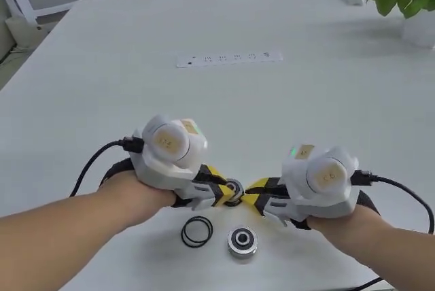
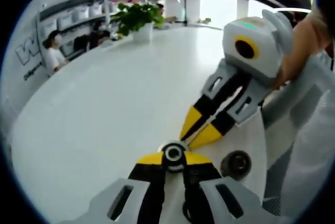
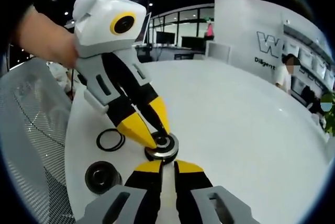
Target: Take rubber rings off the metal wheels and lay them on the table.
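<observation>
The left gripper clamps a metal wheel, while the right gripper, jaws nearly closed, seemingly nips its rim.

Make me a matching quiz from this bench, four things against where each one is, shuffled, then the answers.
1 black rubber rings
2 loose wheel
3 gripped wheel
4 power strip

A in the left tongs
B far across the table
C flat, left of the loose wheel
D right of the rings

Pairs: 1-C, 2-D, 3-A, 4-B
</observation>
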